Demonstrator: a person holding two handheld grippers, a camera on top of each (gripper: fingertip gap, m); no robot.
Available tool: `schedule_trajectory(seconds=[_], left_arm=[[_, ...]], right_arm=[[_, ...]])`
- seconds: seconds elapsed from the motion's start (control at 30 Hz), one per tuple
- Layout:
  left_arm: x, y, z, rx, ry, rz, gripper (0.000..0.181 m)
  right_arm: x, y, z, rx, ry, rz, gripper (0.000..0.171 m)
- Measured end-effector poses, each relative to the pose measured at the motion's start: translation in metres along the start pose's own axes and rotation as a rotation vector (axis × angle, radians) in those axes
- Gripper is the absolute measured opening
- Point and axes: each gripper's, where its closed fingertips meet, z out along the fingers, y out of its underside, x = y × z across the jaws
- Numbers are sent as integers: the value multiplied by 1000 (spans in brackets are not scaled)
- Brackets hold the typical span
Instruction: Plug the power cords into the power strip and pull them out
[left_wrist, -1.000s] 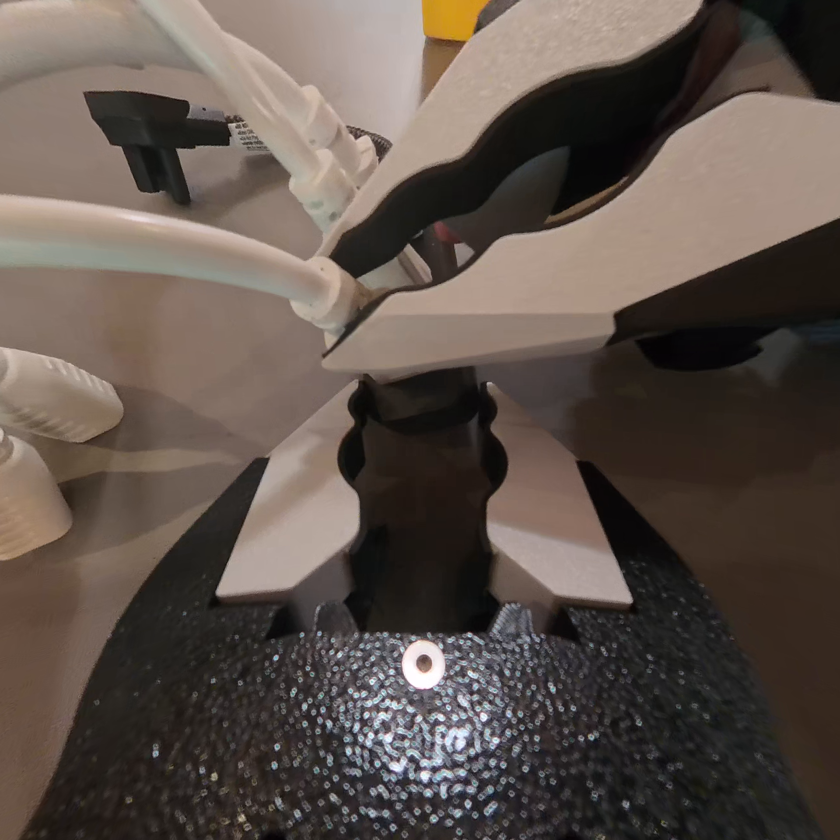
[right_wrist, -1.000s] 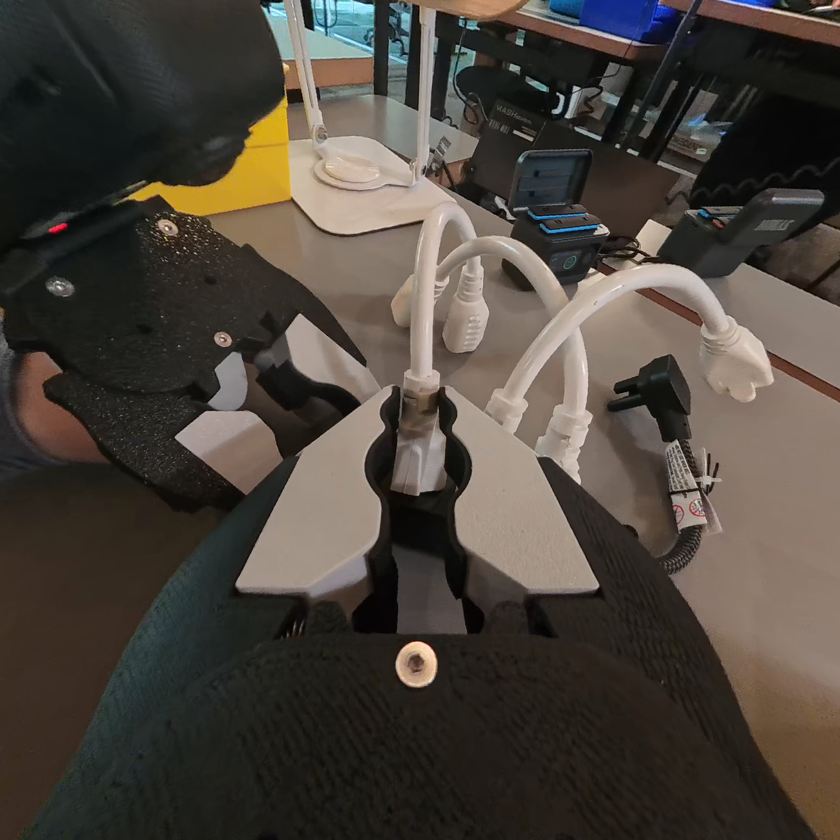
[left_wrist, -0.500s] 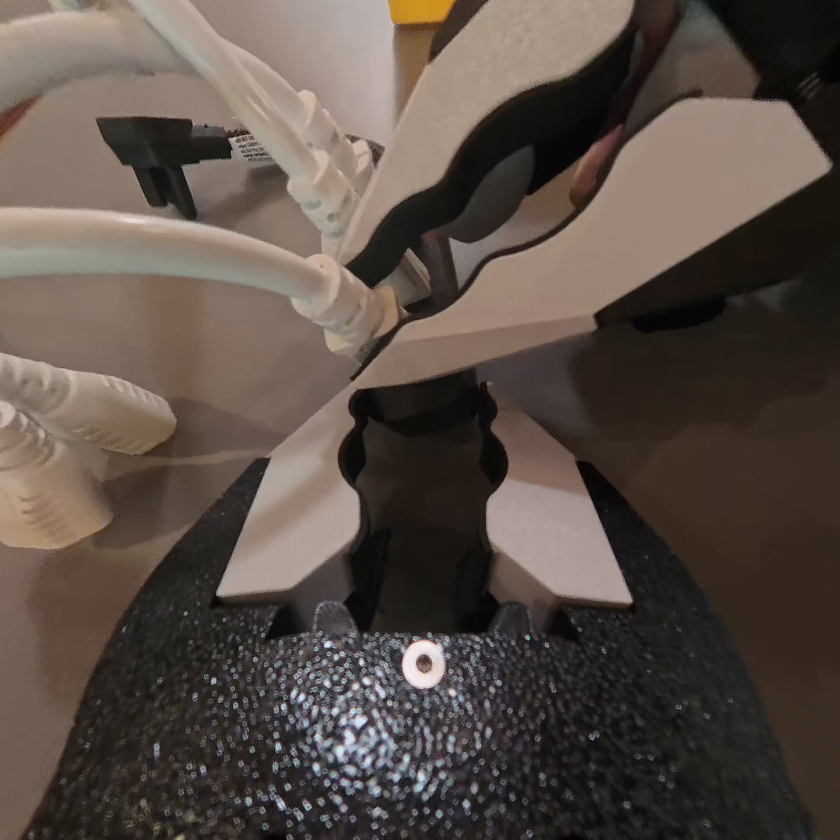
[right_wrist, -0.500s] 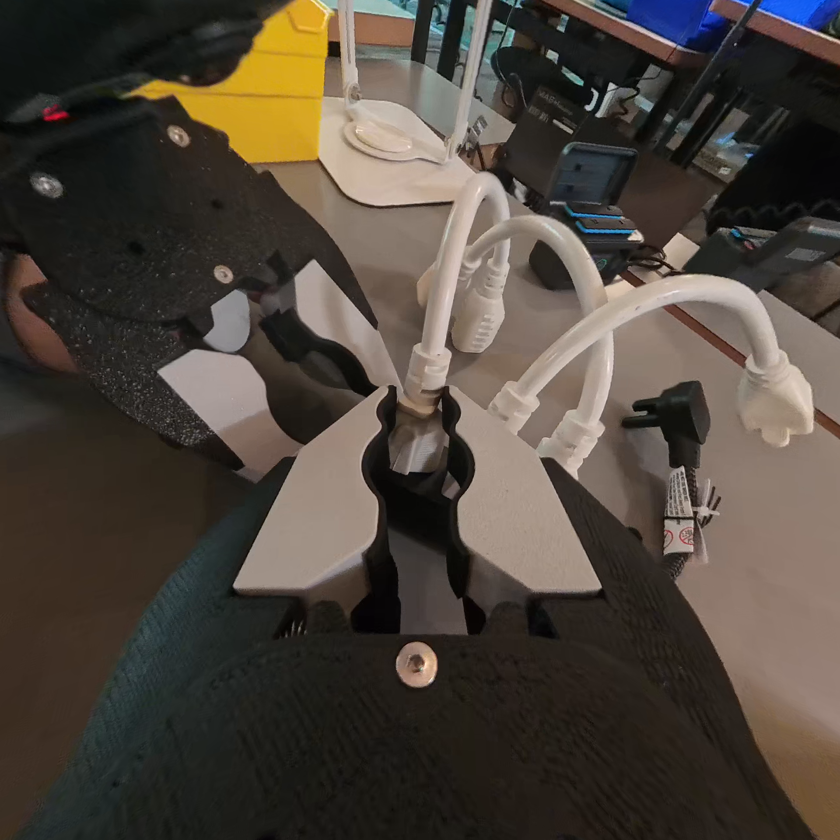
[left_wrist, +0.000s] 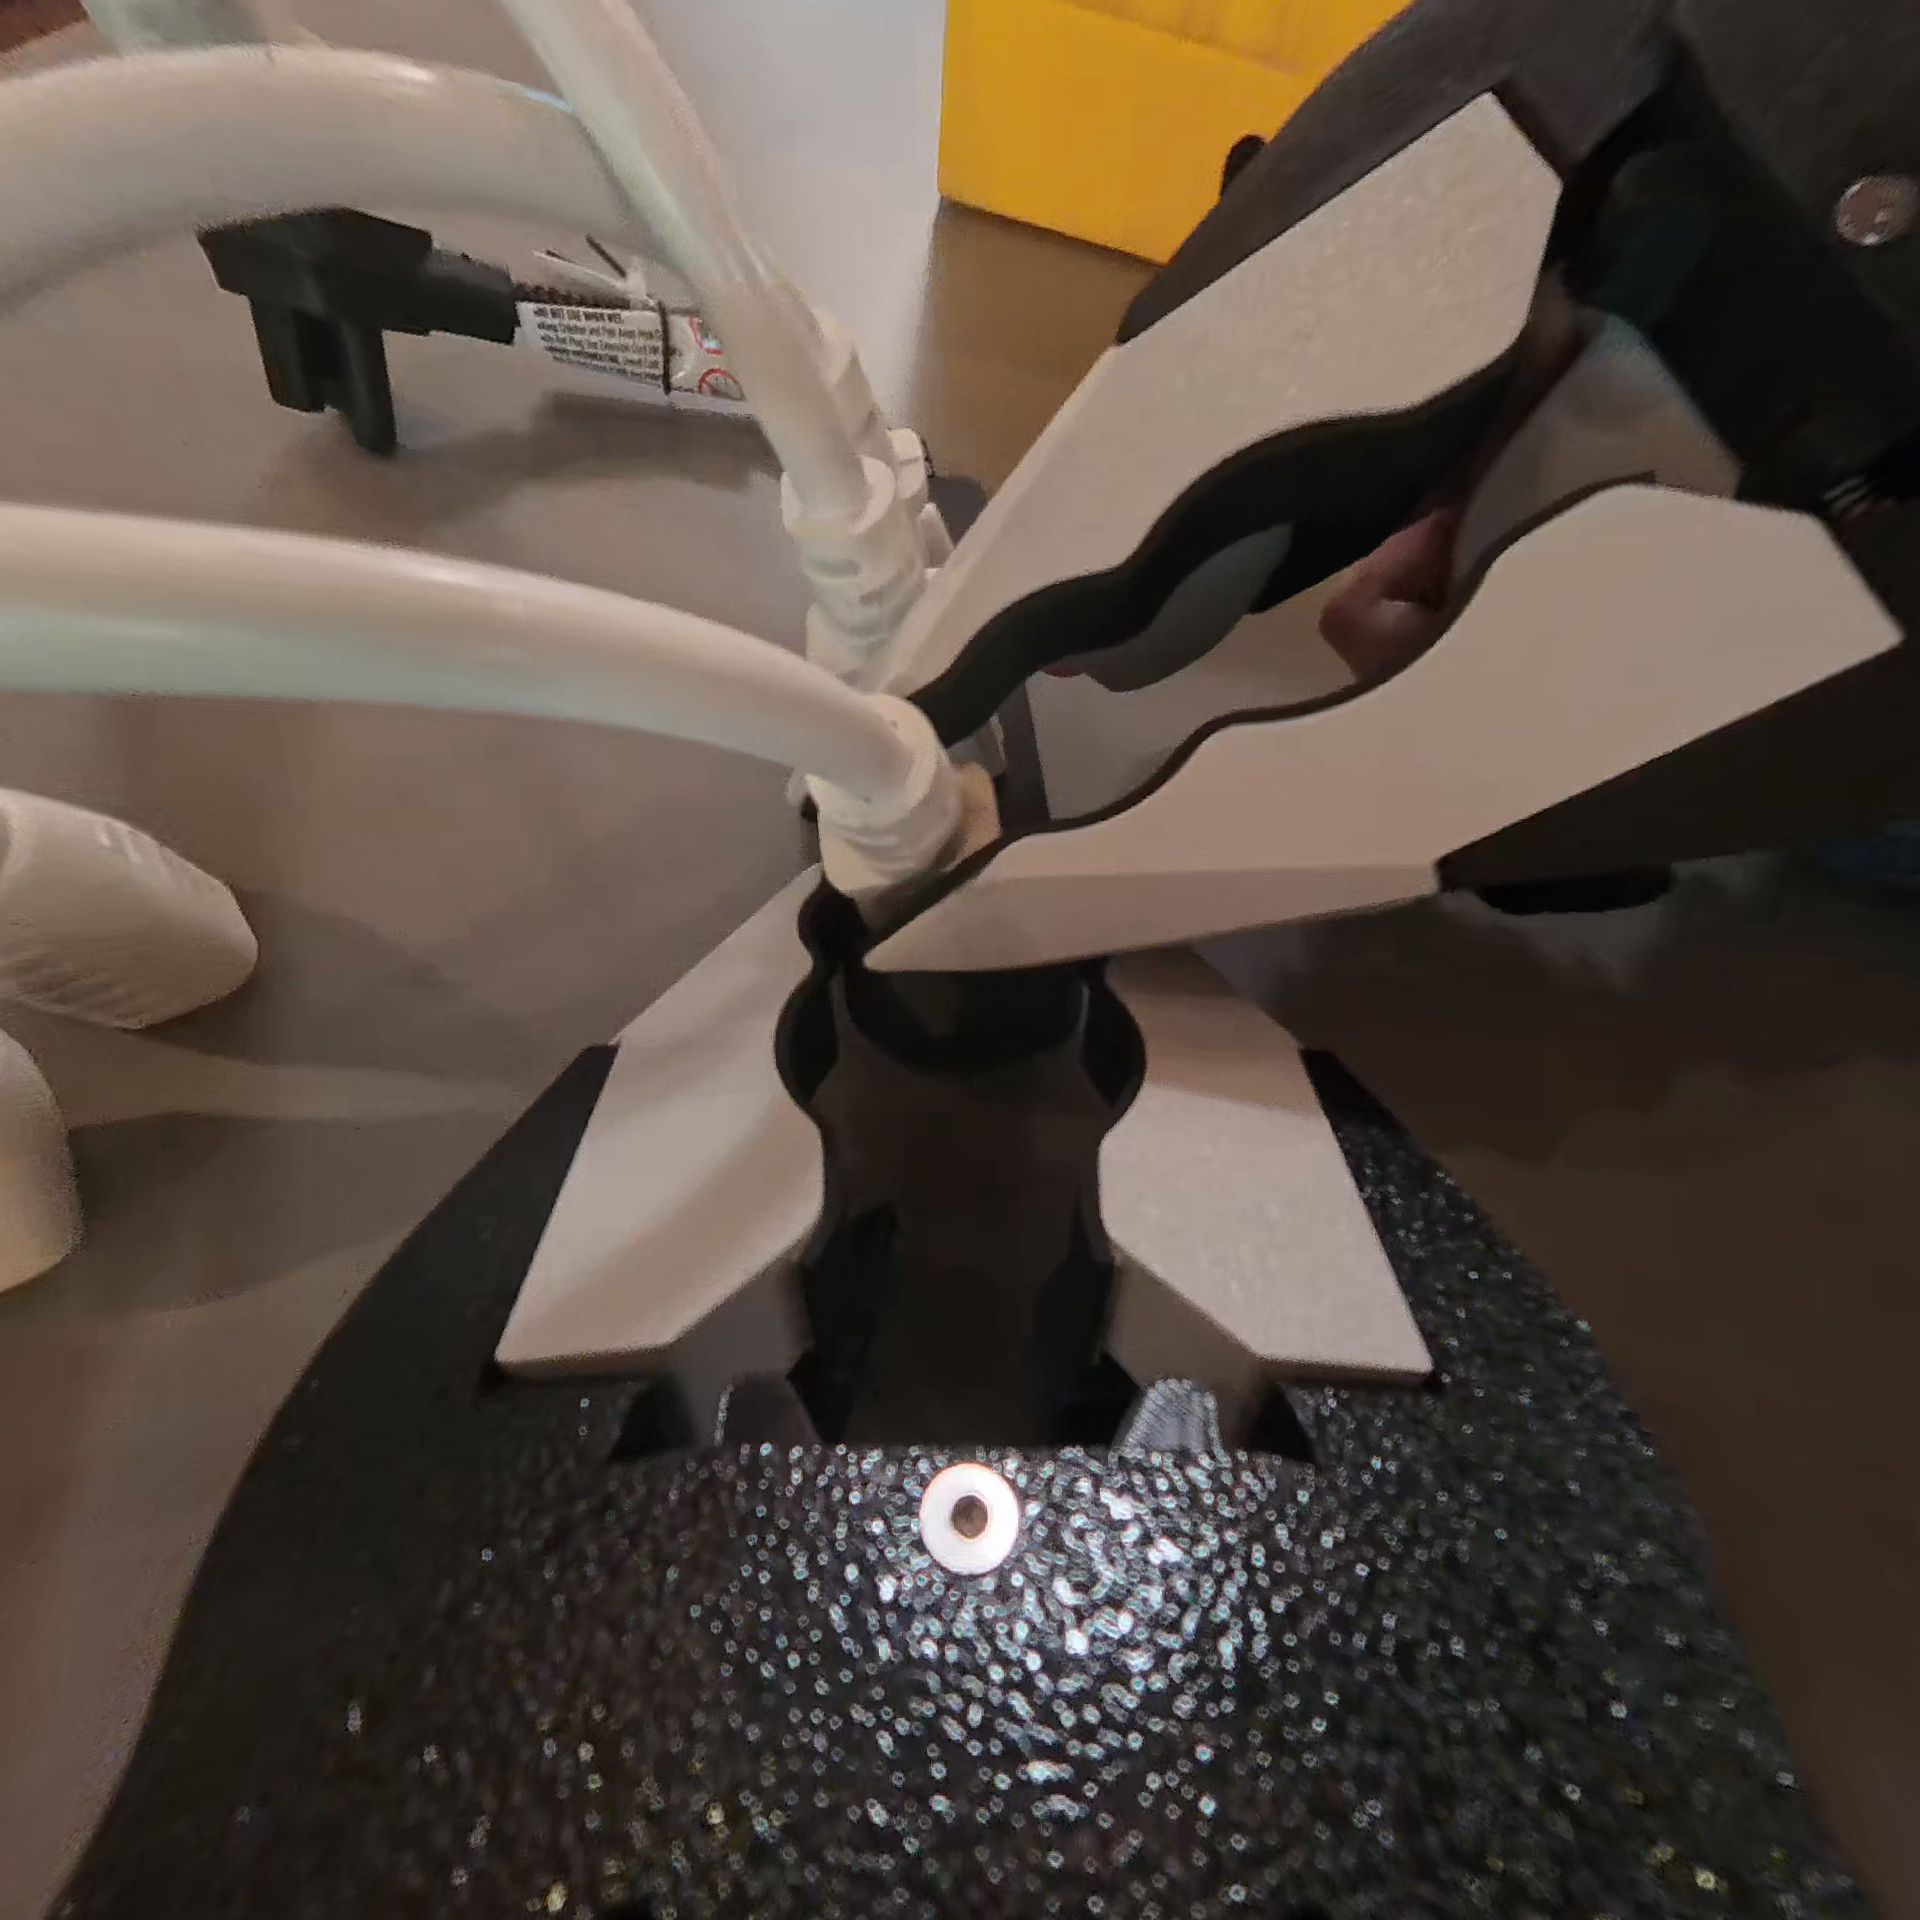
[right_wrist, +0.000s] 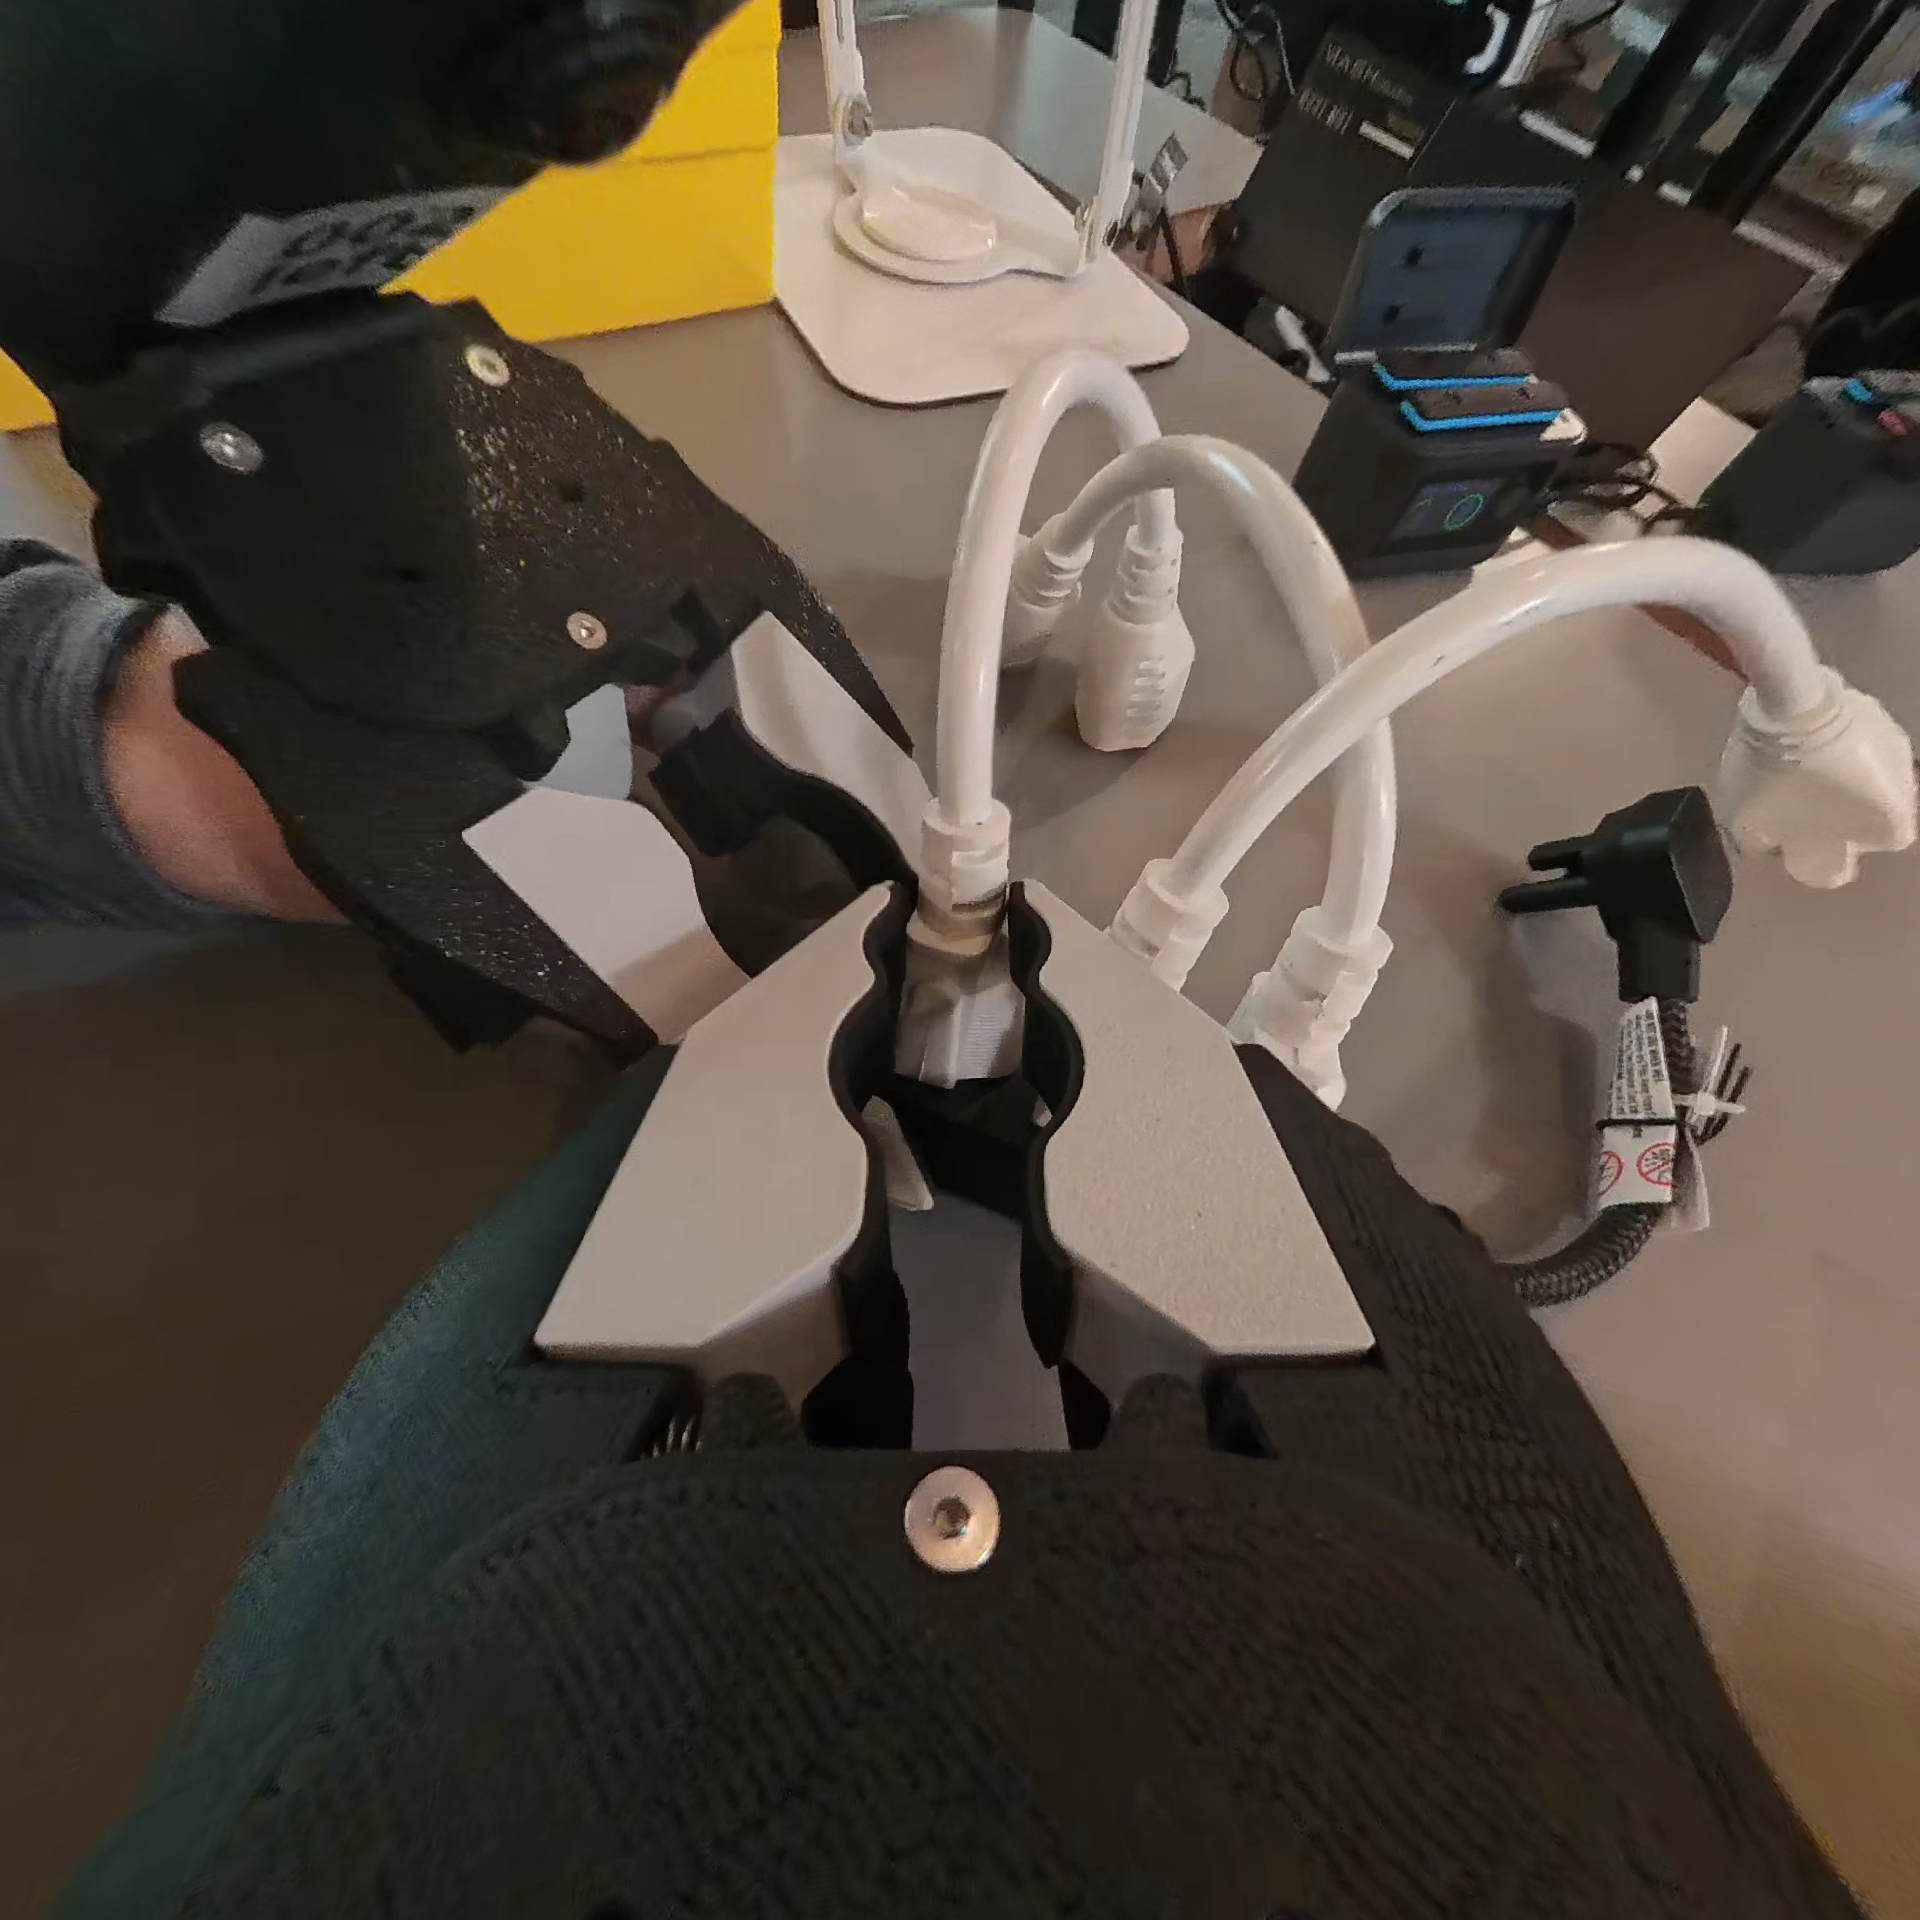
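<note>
Your right gripper (right_wrist: 956, 997) is clenched on the white moulded plug of a short white power cord (right_wrist: 961, 940), seated in the dark block-shaped power strip (right_wrist: 971, 1138) just beneath it. Your left gripper (left_wrist: 961, 997) grips that strip from the near side. Two more short white power cords (right_wrist: 1236, 914) stand plugged in just to the right. By my reading, plugging in is done and pulling out is at its first cord. The strip's own black angled plug (right_wrist: 1652, 873) lies free, far right.

Two speckled black gripper bodies, left gripper (left_wrist: 961, 997) and right gripper (right_wrist: 956, 997). Pale grey fingers (right_wrist: 727, 1174) with wavy black inner pads. Silver screw (right_wrist: 951, 1532) centred. Grey ribbed sleeve (right_wrist: 52, 727).
</note>
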Motion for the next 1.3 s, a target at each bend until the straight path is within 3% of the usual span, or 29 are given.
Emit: schedule_trajectory(seconds=[0.13, 0.2, 0.37, 0.67, 1.3], left_arm=[[0, 1, 0, -7, -17, 30, 44], [0, 1, 0, -9, -17, 40, 44], [1, 2, 1, -15, -57, 105, 44], [-1, 2, 2, -15, -85, 127, 44], [1, -10, -4, 68, -57, 116, 44]], right_arm=[[-6, -1, -1, 9, -30, 40, 28], [0, 0, 0, 14, 19, 11, 18], [0, 2, -2, 25, 52, -70, 17], [0, -3, -6, 173, 13, 35, 15], [5, -13, -13, 275, -32, 134, 15]])
